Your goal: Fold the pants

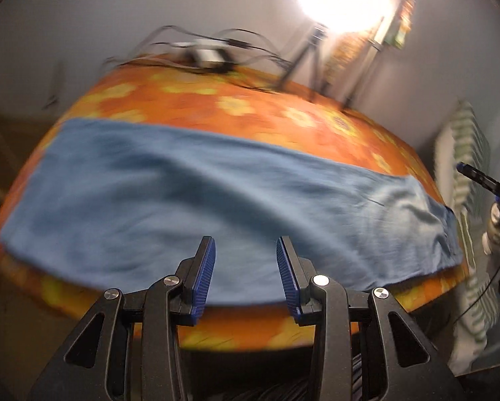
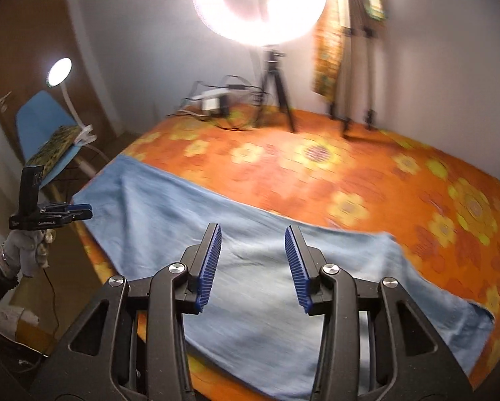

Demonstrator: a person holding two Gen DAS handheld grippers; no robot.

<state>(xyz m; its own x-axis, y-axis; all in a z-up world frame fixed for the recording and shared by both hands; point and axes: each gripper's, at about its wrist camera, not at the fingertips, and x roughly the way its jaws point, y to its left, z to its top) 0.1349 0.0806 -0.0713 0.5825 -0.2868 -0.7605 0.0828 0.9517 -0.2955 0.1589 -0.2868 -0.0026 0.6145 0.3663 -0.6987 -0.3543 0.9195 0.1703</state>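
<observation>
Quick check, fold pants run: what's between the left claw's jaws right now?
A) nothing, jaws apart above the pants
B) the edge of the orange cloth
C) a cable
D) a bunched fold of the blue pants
A: in the left wrist view the left claw stands with its jaws apart and empty, while the blue pants lie flat beyond them on the orange flowered cloth.
</observation>
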